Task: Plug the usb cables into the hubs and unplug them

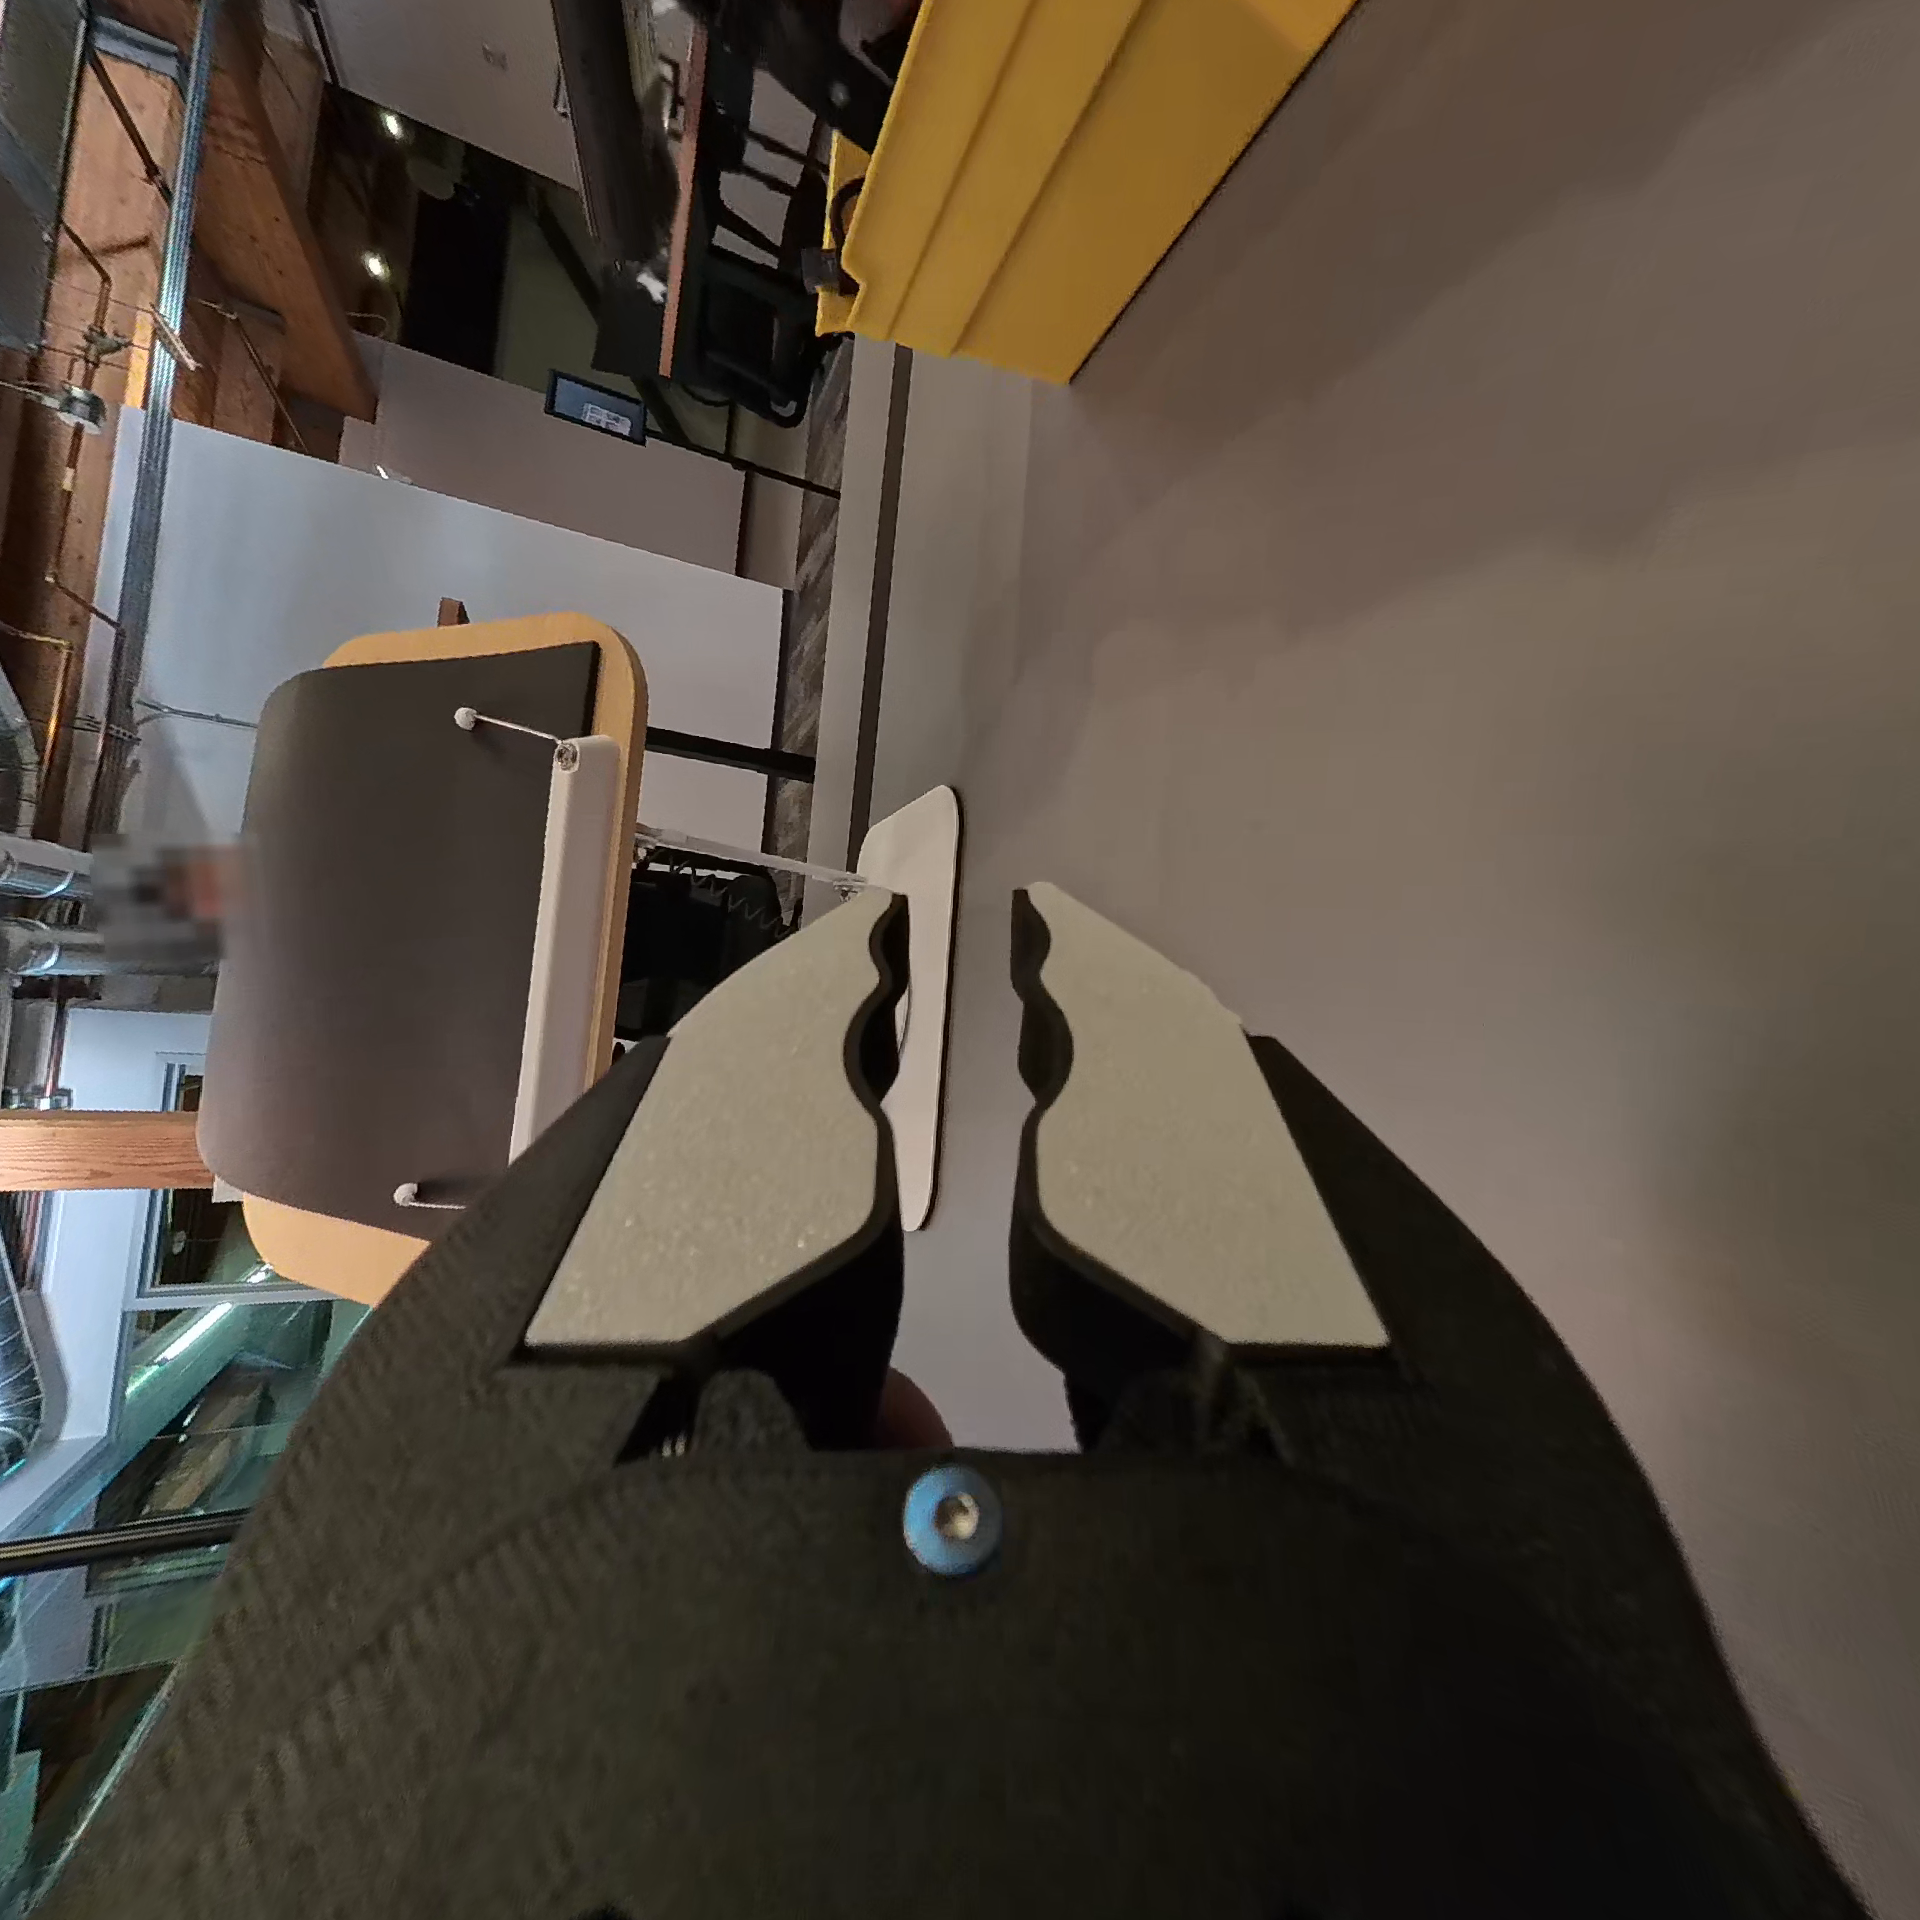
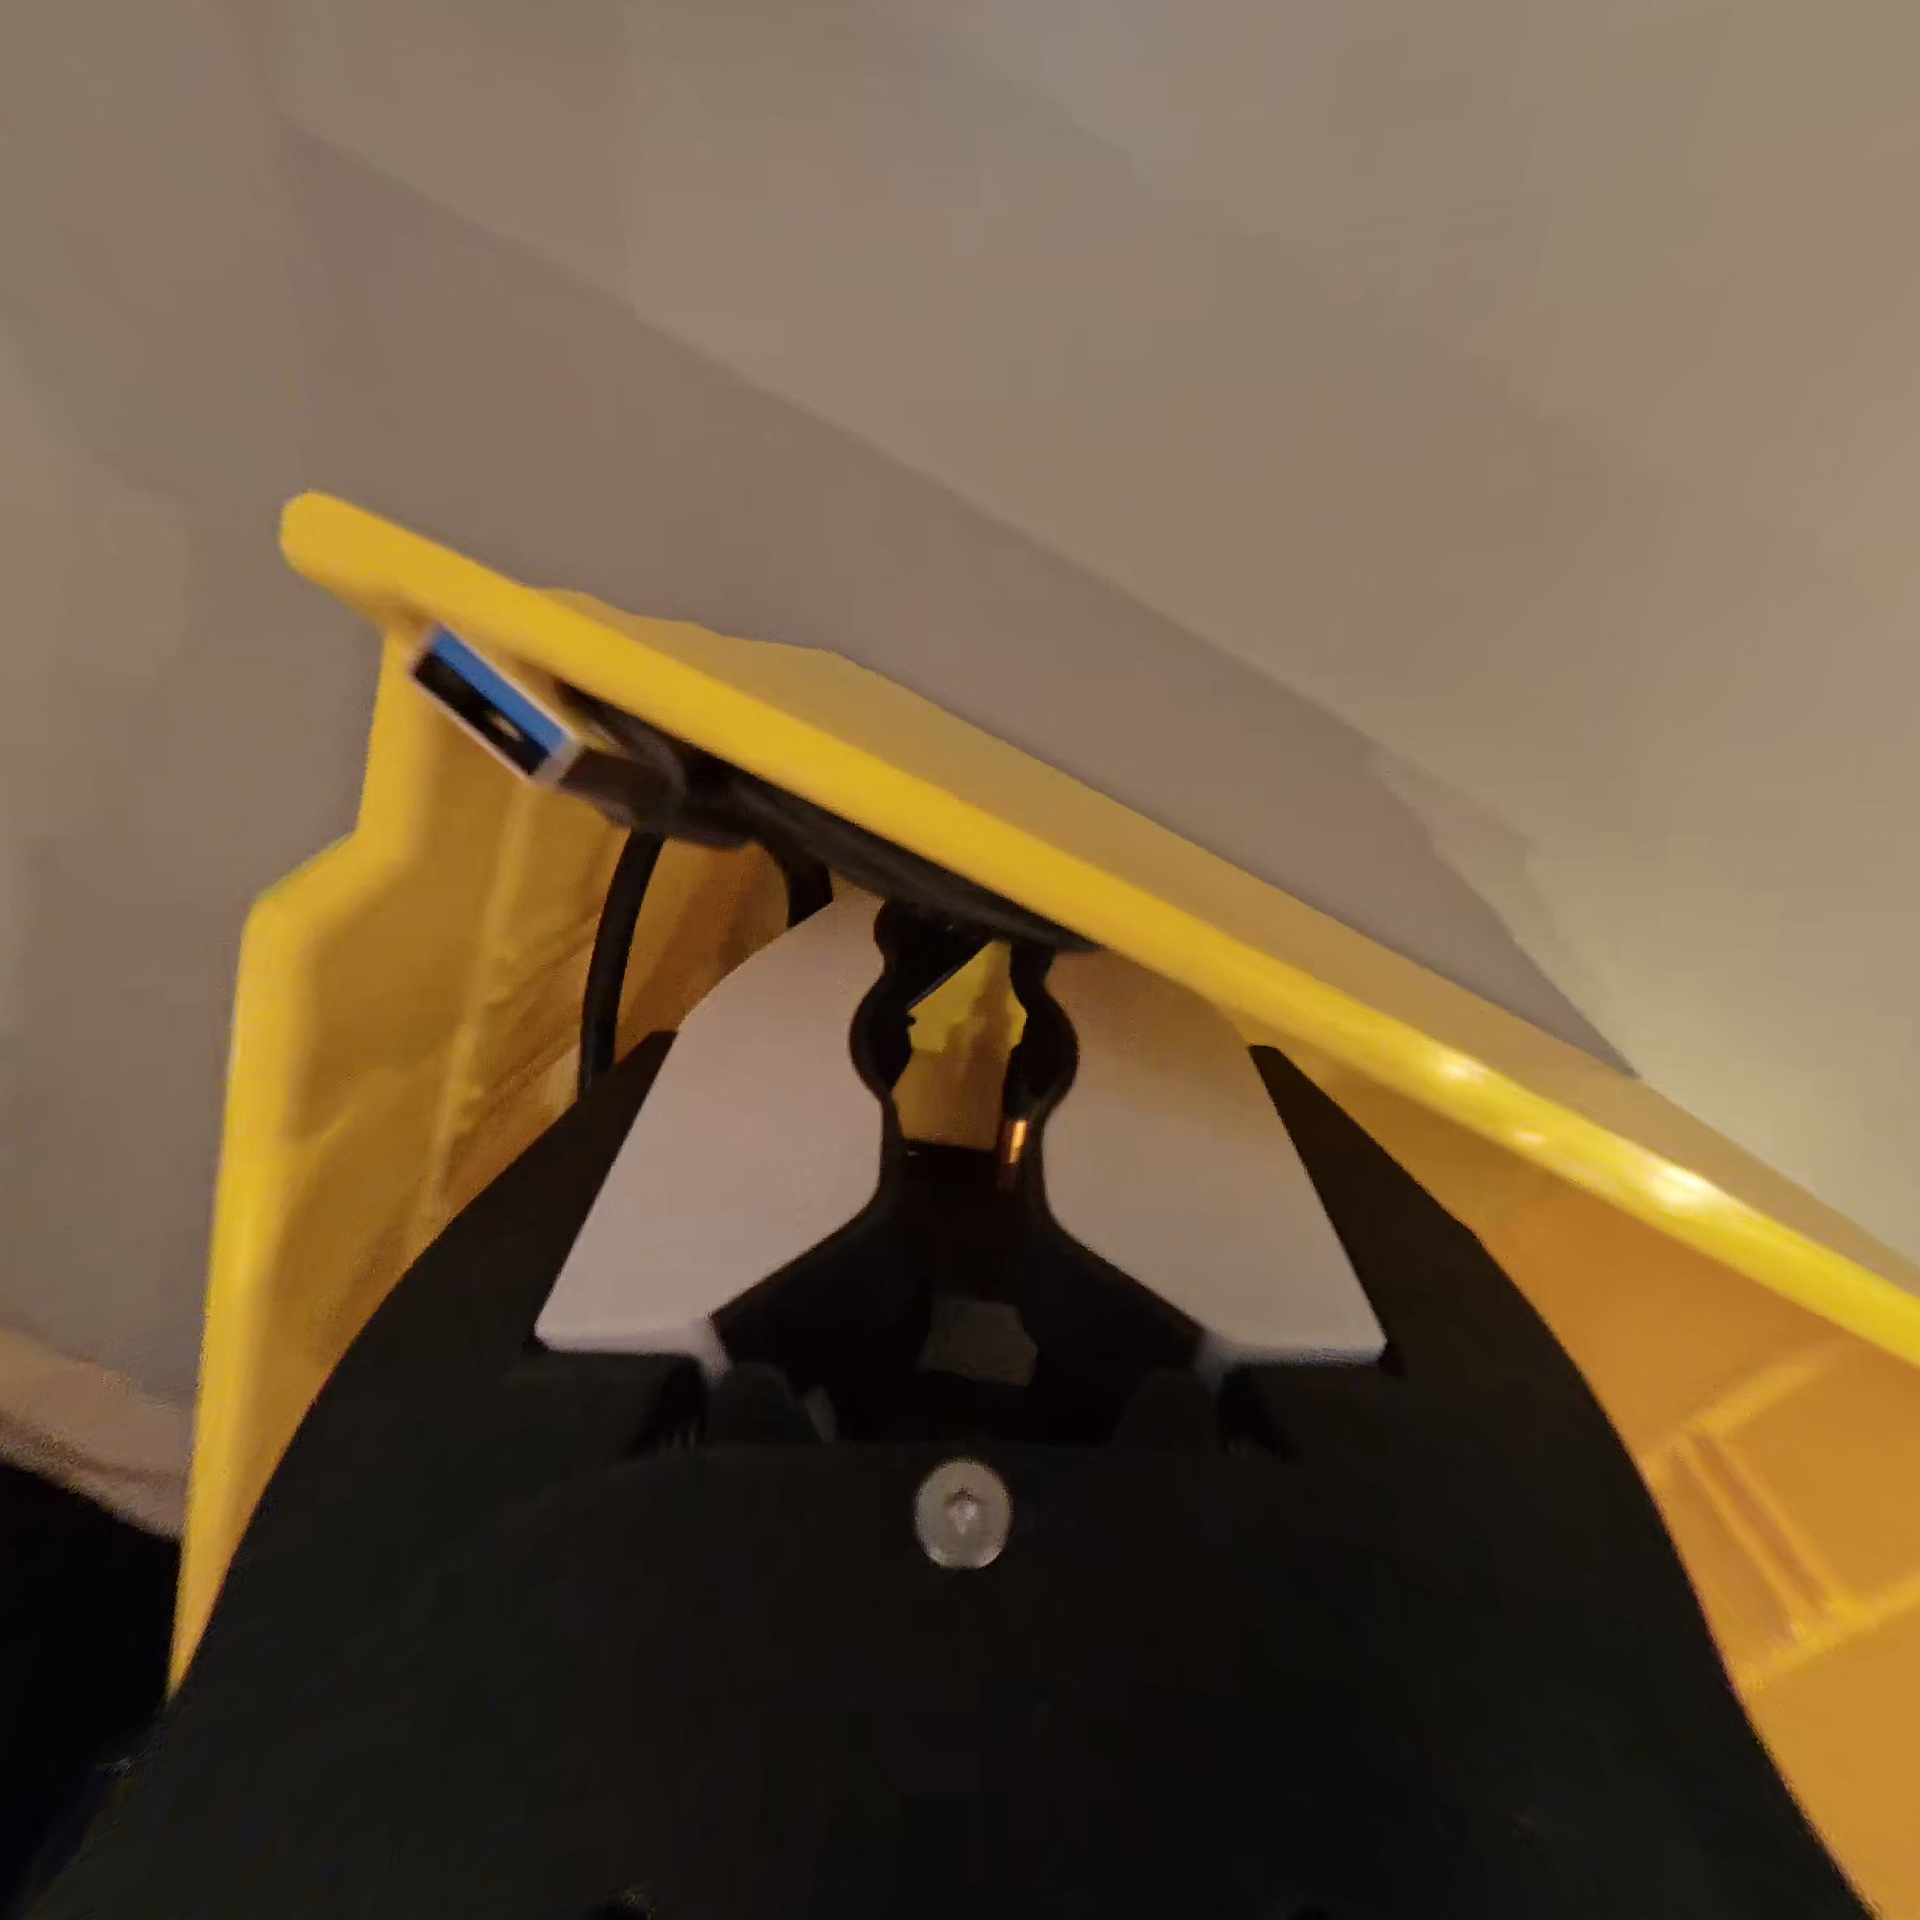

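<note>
Left gripper (image 1: 956, 935) jaws narrowly apart, empty, right gripper (image 2: 951, 940) jaws parted inside yellow bin (image 2: 1039, 821)

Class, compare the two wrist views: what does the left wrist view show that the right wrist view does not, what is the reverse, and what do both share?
Only the left wrist view shows the flat white rounded card on the table, the dark curved panel on a tan board, and the left gripper, open and empty. Only the right wrist view shows the silver USB plug with a blue insert, its black cable, and the right gripper reaching into the bin. Both show the yellow plastic bin and the pale grey table.
</note>
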Demonstrator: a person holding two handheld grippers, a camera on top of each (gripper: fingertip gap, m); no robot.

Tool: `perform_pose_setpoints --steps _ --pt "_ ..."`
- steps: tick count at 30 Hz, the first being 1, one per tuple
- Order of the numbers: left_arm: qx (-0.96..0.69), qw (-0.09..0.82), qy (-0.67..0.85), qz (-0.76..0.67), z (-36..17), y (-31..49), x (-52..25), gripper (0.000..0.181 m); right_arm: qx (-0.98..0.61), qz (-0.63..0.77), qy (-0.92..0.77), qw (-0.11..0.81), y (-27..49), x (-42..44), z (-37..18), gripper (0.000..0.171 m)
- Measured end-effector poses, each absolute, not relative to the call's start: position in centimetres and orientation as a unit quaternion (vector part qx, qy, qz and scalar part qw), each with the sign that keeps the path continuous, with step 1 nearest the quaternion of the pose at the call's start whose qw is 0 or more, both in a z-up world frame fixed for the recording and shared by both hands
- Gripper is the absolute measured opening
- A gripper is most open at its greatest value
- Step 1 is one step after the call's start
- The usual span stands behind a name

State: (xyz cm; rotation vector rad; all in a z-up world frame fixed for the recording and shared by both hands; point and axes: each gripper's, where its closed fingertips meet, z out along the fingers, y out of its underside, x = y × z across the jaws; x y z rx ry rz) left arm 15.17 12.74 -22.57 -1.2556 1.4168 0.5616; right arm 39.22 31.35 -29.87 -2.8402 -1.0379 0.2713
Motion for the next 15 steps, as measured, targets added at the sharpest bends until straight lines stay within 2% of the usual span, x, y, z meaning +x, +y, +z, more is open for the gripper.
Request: perform_pose_setpoints --steps 3,5,10,13,15 --pt "-0.533 0.551 0.596 0.237 -22.4 12.8 15.0 0.018 -0.935 0.104 -0.331 0.071 31.1 40.4 -28.4 0.038" --pt "-0.536 0.551 0.594 0.236 -22.4 12.9 14.8 0.018 -0.931 0.118 -0.336 0.081 30.4 40.5 -26.7 0.042" --pt "-0.536 0.547 0.598 0.236 -22.7 12.9 15.0 0.019 -0.916 0.096 -0.376 0.103 27.8 41.3 -23.3 0.043" --pt "-0.536 0.546 0.599 0.235 -22.8 12.9 15.1 0.019 -0.903 0.089 -0.414 0.077 25.8 40.9 -24.0 0.039" --pt "-0.536 0.545 0.601 0.235 -23.0 12.8 15.2 0.019 -0.896 0.046 -0.438 0.064 25.9 41.6 -25.3 0.029"
